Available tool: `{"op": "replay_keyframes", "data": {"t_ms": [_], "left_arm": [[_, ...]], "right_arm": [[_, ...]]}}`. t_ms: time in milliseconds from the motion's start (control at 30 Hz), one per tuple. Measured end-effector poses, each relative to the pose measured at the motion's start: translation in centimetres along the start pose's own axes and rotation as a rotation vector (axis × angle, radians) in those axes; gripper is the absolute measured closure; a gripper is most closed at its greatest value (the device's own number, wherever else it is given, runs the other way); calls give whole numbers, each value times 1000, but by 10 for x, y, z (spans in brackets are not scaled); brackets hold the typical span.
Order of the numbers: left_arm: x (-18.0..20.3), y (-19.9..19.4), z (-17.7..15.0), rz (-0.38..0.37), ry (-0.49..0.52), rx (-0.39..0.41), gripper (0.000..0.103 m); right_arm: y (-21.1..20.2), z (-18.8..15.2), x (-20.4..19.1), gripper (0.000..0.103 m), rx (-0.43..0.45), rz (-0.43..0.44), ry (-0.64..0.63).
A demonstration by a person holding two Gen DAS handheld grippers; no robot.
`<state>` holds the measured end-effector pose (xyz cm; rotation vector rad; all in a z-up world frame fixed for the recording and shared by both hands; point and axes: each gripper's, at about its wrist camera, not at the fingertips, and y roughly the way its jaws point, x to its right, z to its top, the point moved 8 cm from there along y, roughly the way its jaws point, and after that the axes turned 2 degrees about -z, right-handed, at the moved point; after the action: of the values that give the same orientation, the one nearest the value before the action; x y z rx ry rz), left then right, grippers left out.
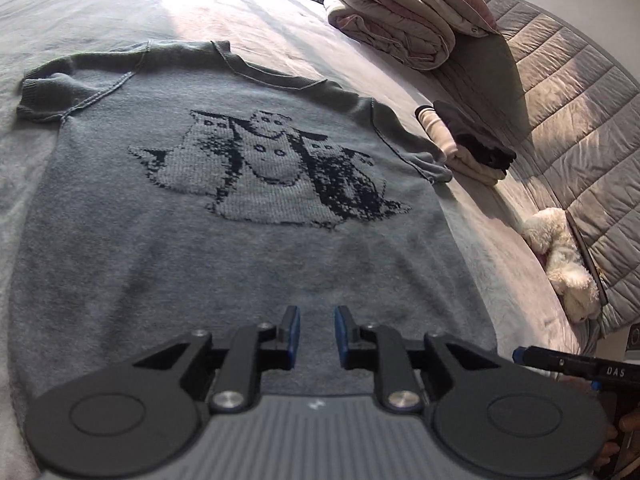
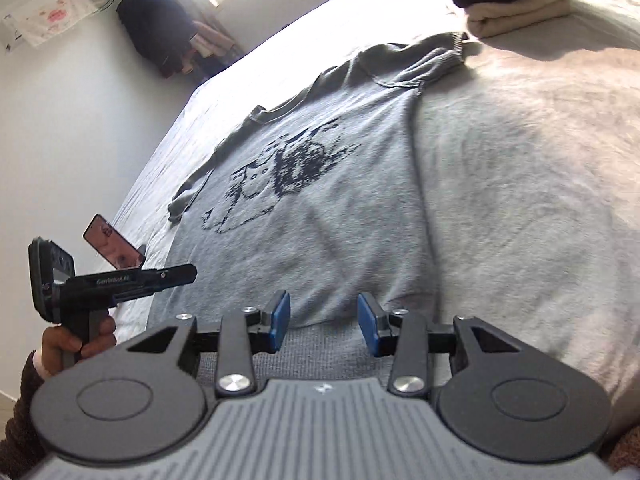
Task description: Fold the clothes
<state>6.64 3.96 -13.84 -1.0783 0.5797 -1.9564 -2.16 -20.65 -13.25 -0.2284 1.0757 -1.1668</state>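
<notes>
I see the bed (image 1: 248, 20), covered in a pale sheet, carrying a grey knit sweater (image 1: 240, 240) spread flat, front up. Beside its sleeve sits a small stack of folded clothes (image 1: 476, 148); a folded quilt (image 1: 392, 28) and white plush toy (image 1: 560, 256) lie farther along.

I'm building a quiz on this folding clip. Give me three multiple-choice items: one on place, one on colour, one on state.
1. Where is the folded clothes stack?
A. beside the sweater's sleeve
B. on the floor
C. on the sweater's hem

2. The sweater is:
A. red
B. grey
C. yellow

3. The left hand-held gripper and right hand-held gripper are:
A. both open
B. both gripping cloth
C. one shut

Answers: 1 A, it sits on the bed by the sleeve; 2 B, grey knit with dark cats; 3 A, gaps show between the pads.
</notes>
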Motion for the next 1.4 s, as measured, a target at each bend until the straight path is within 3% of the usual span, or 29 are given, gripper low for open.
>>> {"op": "replay_keyframes", "data": {"t_ms": [267, 633, 733, 867, 1233, 1400], "left_arm": [[79, 41, -21, -70, 70, -93, 83], [158, 97, 6, -64, 170, -150, 83], [168, 117, 21, -9, 196, -150, 82], [170, 146, 38, 90, 254, -150, 73], [174, 218, 84, 358, 416, -151, 72], [184, 233, 103, 419, 474, -136, 72]], "right_arm": [[-9, -15, 44, 61, -9, -45, 103], [-8, -17, 63, 61, 3, 35, 177], [-6, -18, 66, 65, -1, 39, 181], [-4, -19, 68, 69, -4, 37, 160], [10, -18, 61, 69, -33, 87, 126], [12, -18, 58, 69, -37, 99, 119]]}}
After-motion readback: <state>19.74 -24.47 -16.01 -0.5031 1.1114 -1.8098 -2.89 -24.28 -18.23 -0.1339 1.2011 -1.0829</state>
